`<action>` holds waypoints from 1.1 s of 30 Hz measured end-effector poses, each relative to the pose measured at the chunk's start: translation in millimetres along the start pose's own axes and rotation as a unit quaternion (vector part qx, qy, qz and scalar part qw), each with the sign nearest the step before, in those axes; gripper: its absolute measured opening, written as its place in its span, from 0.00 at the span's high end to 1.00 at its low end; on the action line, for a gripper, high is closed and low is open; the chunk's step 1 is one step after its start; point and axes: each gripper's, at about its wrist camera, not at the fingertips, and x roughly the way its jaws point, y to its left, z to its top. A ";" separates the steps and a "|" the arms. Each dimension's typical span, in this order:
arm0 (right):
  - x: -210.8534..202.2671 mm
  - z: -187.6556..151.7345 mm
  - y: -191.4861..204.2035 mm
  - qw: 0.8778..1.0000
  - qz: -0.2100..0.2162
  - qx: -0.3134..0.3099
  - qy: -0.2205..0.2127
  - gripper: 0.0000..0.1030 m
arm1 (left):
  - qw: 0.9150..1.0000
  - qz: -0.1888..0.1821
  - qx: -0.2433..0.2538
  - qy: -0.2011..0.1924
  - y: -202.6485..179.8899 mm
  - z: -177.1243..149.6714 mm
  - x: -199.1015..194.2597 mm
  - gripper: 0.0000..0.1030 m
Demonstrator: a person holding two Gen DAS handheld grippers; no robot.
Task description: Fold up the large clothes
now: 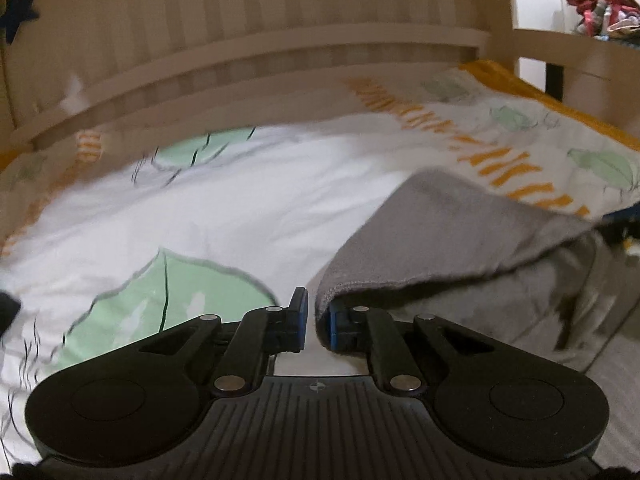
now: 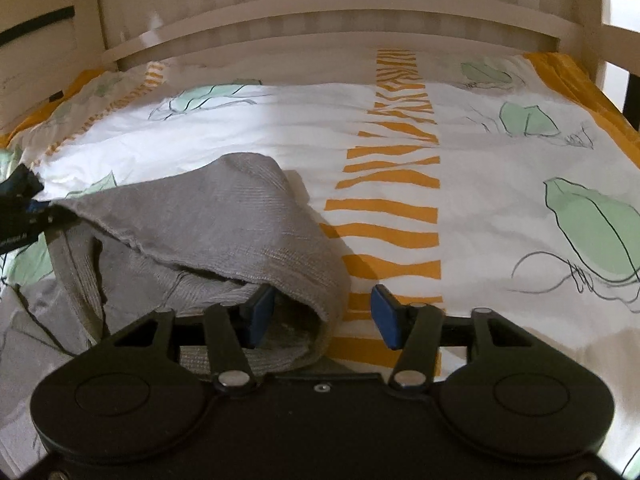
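Note:
A grey knit garment lies on a bed, its edge lifted and draped. In the left wrist view my left gripper has its jaws nearly together, and the garment's folded edge sits between the blue pads. In the right wrist view the same garment bulges up at the left, and its folded hem lies by the left finger. My right gripper is open, with the hem partly inside the gap. The left gripper shows at the far left of that view, on the garment's other end.
The bed has a white duvet cover with green leaves and an orange striped band. A pale wooden headboard rail runs across the back. A bedpost and a shelf with a red bag stand at the right.

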 end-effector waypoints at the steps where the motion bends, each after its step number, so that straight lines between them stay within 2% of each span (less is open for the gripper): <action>1: 0.5 1.6 2.9 1.000 0.000 -0.011 0.005 0.79 | 1.000 -0.001 -0.003 0.003 -0.4 -3.4 1.0 0.89; 2: 0.3 2.9 6.4 1.000 -0.003 -0.024 0.006 0.87 | 1.000 -0.002 -0.005 0.006 0.0 -7.0 0.7 0.89; 5: -8.3 6.9 11.5 0.998 -0.001 -0.064 -0.010 0.87 | 1.000 -0.008 -0.001 0.013 0.0 -11.3 1.4 0.88; 7: -11.9 6.7 3.5 0.999 -0.006 -0.052 -0.015 0.87 | 1.000 -0.012 0.011 0.027 -0.9 -16.2 2.6 0.86; 10: 0.7 -6.6 -16.3 1.000 -0.005 -0.011 0.026 0.87 | 0.997 -0.024 0.034 0.064 -6.0 -18.3 10.0 0.81; 12: 10.5 -18.8 -23.0 0.998 -0.005 -0.002 0.055 0.83 | 0.995 -0.020 0.052 0.079 -7.7 -16.1 11.8 0.76; 13: 10.3 -22.8 -27.6 0.999 0.001 0.012 0.052 0.82 | 0.995 -0.021 0.055 0.080 -5.0 -15.3 9.5 0.73; 16: 3.8 -18.3 -39.4 0.997 0.018 0.059 0.051 0.48 | 0.995 -0.048 0.046 0.080 8.2 -6.5 -4.0 0.69; 17: 0.8 -16.3 -41.9 0.996 0.026 0.064 0.053 0.40 | 0.994 -0.061 0.037 0.079 14.4 -3.6 -10.9 0.68; 19: -9.4 -14.0 -45.0 0.996 0.041 0.059 0.054 0.34 | 0.992 -0.094 0.023 0.079 25.1 0.8 -25.6 0.59; 22: -26.7 -10.9 -49.1 0.995 0.060 0.053 0.055 0.30 | 0.989 -0.126 0.011 0.071 39.1 8.9 -44.5 0.56; 25: -37.7 -3.5 -48.6 0.995 0.075 0.050 0.042 0.29 | 0.990 -0.129 -0.011 0.048 46.0 24.0 -49.7 0.53; 28: -38.6 11.0 -43.8 0.995 0.086 0.049 0.019 0.29 | 0.989 -0.133 -0.050 0.037 48.5 39.8 -36.1 0.52; 33: -12.1 35.8 -31.2 0.994 0.089 0.057 0.004 0.28 | 0.985 -0.141 -0.081 0.061 34.0 52.8 10.8 0.52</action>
